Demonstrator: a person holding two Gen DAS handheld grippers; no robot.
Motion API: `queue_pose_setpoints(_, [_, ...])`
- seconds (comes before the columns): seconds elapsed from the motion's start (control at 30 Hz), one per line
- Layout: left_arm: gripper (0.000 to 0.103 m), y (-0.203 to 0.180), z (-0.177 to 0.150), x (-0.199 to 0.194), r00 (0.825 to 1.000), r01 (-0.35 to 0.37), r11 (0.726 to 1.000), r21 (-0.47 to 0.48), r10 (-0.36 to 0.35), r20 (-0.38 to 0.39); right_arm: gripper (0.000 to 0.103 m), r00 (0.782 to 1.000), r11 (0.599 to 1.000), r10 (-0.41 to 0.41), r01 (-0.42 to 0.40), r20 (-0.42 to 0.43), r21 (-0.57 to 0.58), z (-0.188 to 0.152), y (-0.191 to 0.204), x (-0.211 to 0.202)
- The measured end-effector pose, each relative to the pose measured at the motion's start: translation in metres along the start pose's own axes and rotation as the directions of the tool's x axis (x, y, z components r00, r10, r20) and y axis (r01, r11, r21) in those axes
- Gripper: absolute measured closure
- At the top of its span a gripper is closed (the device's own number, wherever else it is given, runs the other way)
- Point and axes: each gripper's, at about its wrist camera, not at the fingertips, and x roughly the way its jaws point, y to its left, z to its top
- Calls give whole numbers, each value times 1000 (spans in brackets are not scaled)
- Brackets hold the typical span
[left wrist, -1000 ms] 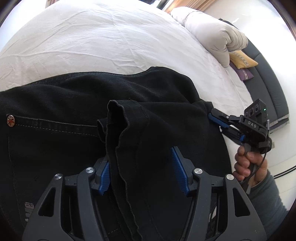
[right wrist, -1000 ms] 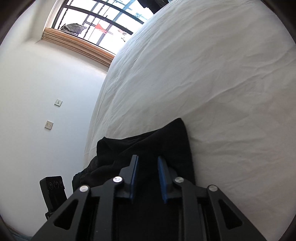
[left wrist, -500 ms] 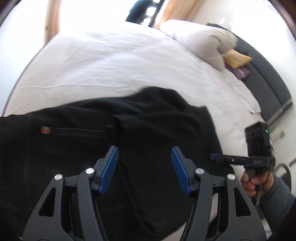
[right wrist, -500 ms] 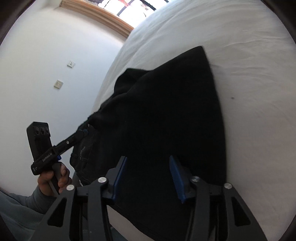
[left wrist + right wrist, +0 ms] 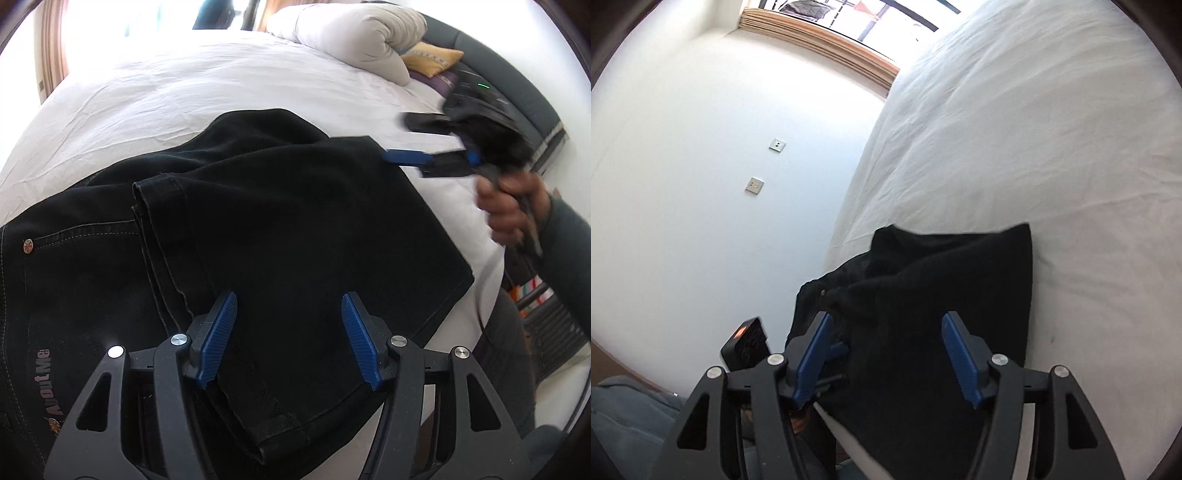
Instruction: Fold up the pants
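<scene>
Pants (image 5: 295, 229) are lying folded at the bed's (image 5: 221, 85) near edge. L gripper (image 5: 288, 332) is hovering over them, jaws spread, pinching nothing. R gripper (image 5: 886, 354) is opening above the fabric, nothing betw its jaws.

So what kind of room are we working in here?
Most likely a bedroom. The black pants lie on a bed with a white sheet, a rolled white duvet and yellow pillow sit by a dark headboard, and a window is behind.
</scene>
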Motion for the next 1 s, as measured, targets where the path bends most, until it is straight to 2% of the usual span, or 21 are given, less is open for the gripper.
queue_pose_setpoints(0.03, [46, 3, -3, 0, 1000, 2, 1000, 3, -2, 1, 39, 999, 999, -22, 23, -24, 30, 8, -14, 13])
queue_pose_setpoints(0.07, [46, 3, -5, 1, 1000, 4, 1000, 5, -4, 6, 44, 998, 997, -21, 24, -51, 70, 13, -28, 25])
queue_pose_setpoints(0.1, [46, 3, -7, 2, 1000, 6, 1000, 5, -6, 13, 56, 998, 995, 3, 3, -56, 103, 11, -43, 27])
queue_pose_setpoints(0.13, [46, 3, -9, 3, 1000, 10, 1000, 6, -10, 22, 61, 999, 993, 17, -14, -29, 114, 7, -49, 23])
queue_pose_setpoints(0.17, [45, 5, -12, 2, 999, 14, 1000, 4, -14, 34, 62, 999, 991, 38, -37, -8, 130, 1, -52, 17])
queue_pose_setpoints(0.23, [45, 6, -14, 2, 998, 18, 1000, 2, -19, 59, 61, 996, 989, 83, -80, -15, 126, -23, -48, 7])
queue_pose_setpoints(0.33, [45, 4, -17, 2, 997, 6, 1000, 15, -7, 81, 60, 991, 992, 93, -83, -99, 96, -71, -32, 7])
queue_pose_setpoints(0.4, [45, 6, -18, -2, 996, 14, 1000, 7, -15, 84, 59, 986, 991, 105, -94, -127, 90, -103, -20, 0])
queue_pose_setpoints(0.53, [44, 19, -18, -39, 995, 38, 994, -100, -28, 98, 46, 989, 990, 107, -97, -99, 102, -139, 3, -22])
queue_pose_setpoints(0.57, [43, 24, -21, -55, 992, 37, 991, -129, -21, 125, 45, 990, 991, 106, -98, -89, 94, -146, 9, -28])
queue_pose_setpoints(0.63, [22, 39, -33, -96, 978, 34, 980, -195, 7, 208, 45, 991, 991, 120, -116, -61, 59, -147, 33, -29])
queue_pose_setpoints(0.7, [14, 57, -49, -128, 963, 0, 960, -282, 76, 259, 42, 989, 990, 142, -142, -32, 4, -136, 61, -19])
queue_pose_setpoints(0.77, [14, 85, -74, -155, 955, 8, 903, -429, 120, 271, 38, 987, 986, 163, -163, -3, -41, -120, 81, -7])
queue_pose_setpoints(0.87, [13, 125, -118, -178, 952, 68, 758, -649, 146, 270, 37, 979, 976, 202, -200, 17, -85, -88, 109, 26])
queue_pose_setpoints(0.93, [13, 146, -143, -186, 941, 114, 658, -744, 169, 293, 37, 972, 967, 233, -231, 8, -103, -71, 124, 53])
queue_pose_setpoints(1.0, [13, 161, -159, -187, 935, 149, 583, -799, 180, 305, 37, 969, 964, 249, -248, -11, -95, -59, 133, 82])
